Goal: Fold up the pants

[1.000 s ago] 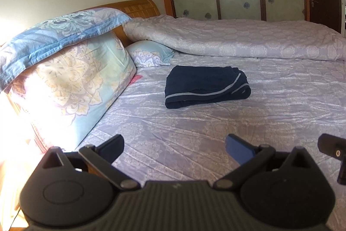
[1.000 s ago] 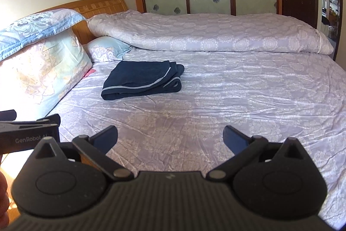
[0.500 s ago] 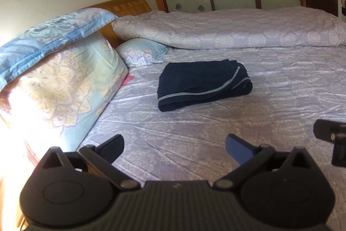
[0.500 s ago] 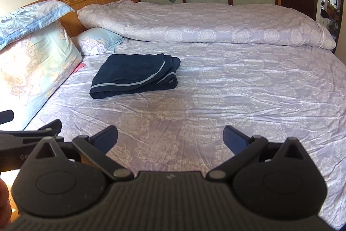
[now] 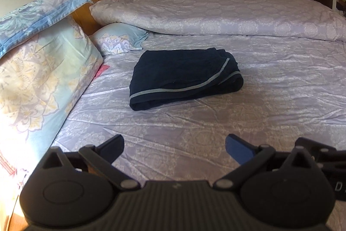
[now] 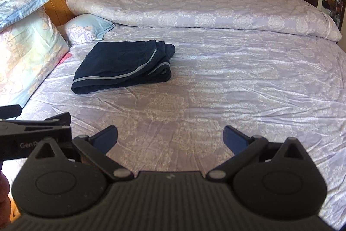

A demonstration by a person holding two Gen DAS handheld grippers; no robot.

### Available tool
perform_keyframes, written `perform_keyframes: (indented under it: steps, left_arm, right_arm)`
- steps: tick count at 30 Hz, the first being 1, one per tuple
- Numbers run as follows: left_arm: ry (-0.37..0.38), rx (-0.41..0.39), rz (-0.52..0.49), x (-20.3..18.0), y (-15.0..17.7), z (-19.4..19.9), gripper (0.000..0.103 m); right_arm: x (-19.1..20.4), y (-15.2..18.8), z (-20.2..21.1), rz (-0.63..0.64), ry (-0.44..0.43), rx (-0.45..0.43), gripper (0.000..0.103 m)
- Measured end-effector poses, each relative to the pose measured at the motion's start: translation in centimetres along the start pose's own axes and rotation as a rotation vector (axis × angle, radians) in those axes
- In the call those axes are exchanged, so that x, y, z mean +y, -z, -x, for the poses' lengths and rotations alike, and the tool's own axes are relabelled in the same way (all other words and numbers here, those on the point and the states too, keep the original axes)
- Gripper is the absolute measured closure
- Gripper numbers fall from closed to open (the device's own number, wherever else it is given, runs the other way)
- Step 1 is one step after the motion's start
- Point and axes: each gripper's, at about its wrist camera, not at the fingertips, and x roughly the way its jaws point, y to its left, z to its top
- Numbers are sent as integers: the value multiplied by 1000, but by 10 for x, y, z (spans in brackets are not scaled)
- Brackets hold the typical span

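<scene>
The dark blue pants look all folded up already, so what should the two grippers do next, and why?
Probably just draw both back and stop: the navy pants lie folded on the bedsheet, and the left gripper and right gripper are open, holding nothing.

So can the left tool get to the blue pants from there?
Probably yes. The left tool is open and holds nothing, and only bare purple sheet lies between it and the folded pants. It would need to move forward first.

Left claw and right claw both gape wide, side by side, holding nothing
</scene>
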Motion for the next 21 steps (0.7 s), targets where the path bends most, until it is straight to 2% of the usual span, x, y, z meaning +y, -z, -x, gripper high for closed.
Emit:
perform_keyframes:
  steps: [12,21]
  left_arm:
    - [-75,15,-27,-1,-23,-51,0]
    - [9,64,23,6,-23,-74,0]
  right_arm:
    - [9,-21,-48,43,-16,28,0]
    - [7,-25,-65,20,-21,44,0]
